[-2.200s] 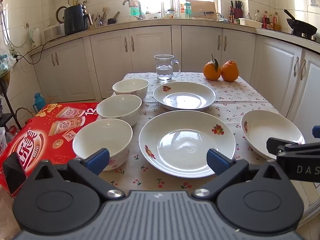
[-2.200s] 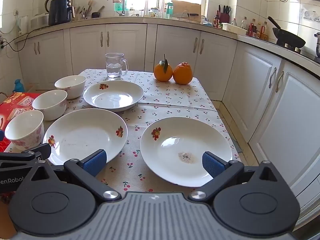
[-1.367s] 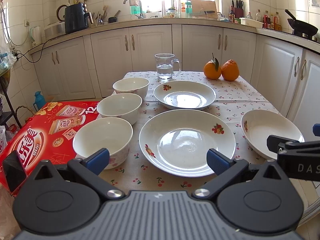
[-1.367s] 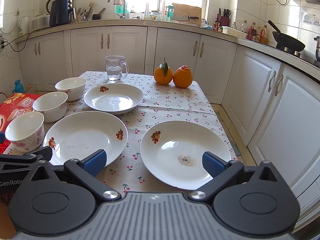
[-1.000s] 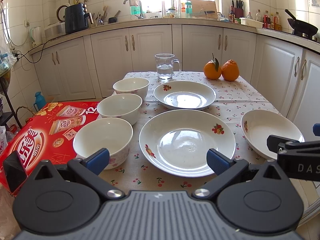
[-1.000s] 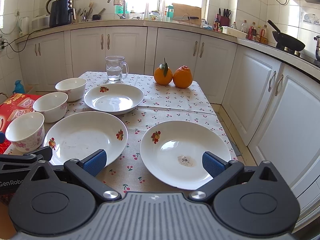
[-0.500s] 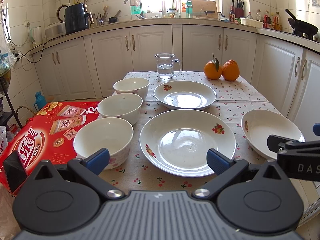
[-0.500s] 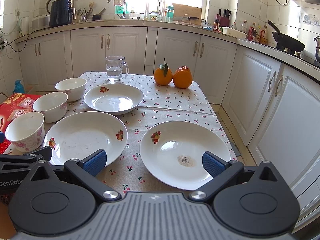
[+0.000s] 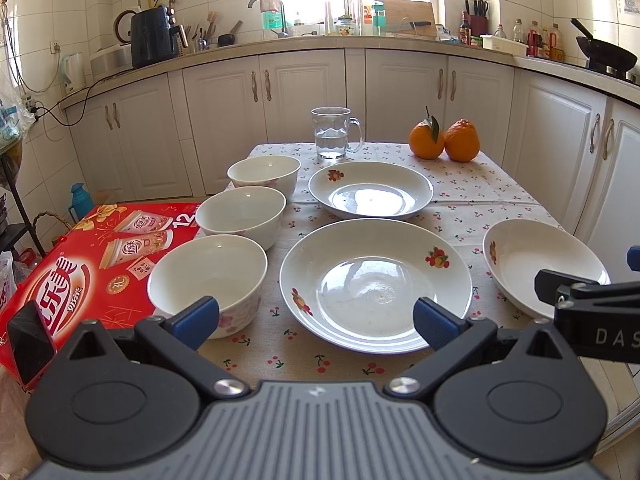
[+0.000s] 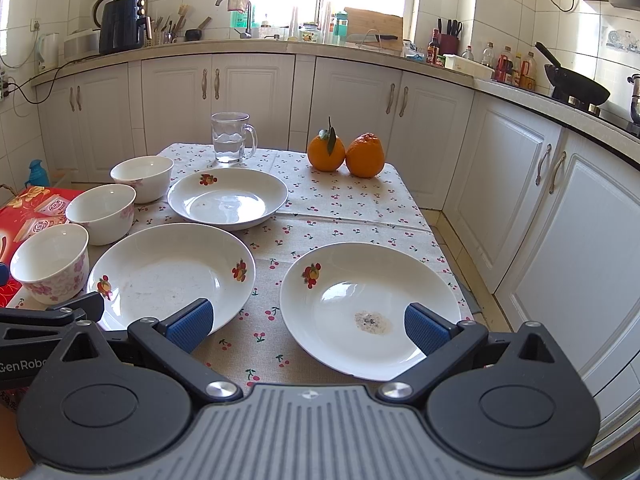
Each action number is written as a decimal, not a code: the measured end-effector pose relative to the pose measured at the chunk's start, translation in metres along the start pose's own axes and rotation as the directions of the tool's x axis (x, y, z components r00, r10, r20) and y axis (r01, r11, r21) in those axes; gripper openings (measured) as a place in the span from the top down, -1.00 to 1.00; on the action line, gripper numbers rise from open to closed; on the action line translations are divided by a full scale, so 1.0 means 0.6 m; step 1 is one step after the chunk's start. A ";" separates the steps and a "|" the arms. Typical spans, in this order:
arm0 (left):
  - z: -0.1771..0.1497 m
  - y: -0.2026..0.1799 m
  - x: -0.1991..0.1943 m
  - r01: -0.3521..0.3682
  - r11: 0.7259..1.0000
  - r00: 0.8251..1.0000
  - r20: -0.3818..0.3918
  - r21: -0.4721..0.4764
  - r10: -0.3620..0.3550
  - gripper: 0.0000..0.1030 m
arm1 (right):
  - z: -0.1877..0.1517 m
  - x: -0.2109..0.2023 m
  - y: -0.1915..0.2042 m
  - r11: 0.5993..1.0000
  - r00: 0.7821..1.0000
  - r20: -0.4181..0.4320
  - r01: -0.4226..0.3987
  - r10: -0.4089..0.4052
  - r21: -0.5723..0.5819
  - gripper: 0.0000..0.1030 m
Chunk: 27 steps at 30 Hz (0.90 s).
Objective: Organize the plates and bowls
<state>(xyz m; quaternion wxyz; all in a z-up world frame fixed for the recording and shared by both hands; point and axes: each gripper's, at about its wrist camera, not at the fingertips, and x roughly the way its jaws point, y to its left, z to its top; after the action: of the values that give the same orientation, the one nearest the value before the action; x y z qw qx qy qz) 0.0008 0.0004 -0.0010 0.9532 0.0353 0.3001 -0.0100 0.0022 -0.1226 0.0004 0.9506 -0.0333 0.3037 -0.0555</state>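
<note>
Nothing has moved: both the left tool (image 9: 316,316) and right tool (image 10: 306,322) hover spread, low in frame, over the plates (image 9: 376,284) on the counter (image 10: 344,204).

Red carton (image 9: 92,264) beside the table: large white Chinese characters, not legible with certainty, and a white "12" near its far corner. Right gripper (image 9: 592,312), seen from the left wrist view: white letters "DAS", cut off by the frame. Left gripper (image 10: 40,344), seen from the right wrist view: "GenRobo", likewise cut off.
</note>
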 end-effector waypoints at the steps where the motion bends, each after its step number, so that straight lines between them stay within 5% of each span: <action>1: 0.000 0.000 0.000 0.000 1.000 1.000 0.000 0.000 0.000 -0.99 | 0.000 0.000 0.001 1.000 1.000 0.001 0.001 -0.001 0.000 -1.00; 27: 0.004 -0.001 0.000 0.005 1.000 1.000 0.013 0.005 -0.005 -0.99 | 0.001 0.003 0.001 1.000 1.000 0.004 -0.003 0.003 -0.003 -1.00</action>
<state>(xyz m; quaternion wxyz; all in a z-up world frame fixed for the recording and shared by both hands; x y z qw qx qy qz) 0.0021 -0.0004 0.0012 0.9550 0.0366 0.2939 -0.0133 0.0043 -0.1223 -0.0003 0.9513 -0.0345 0.3018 -0.0533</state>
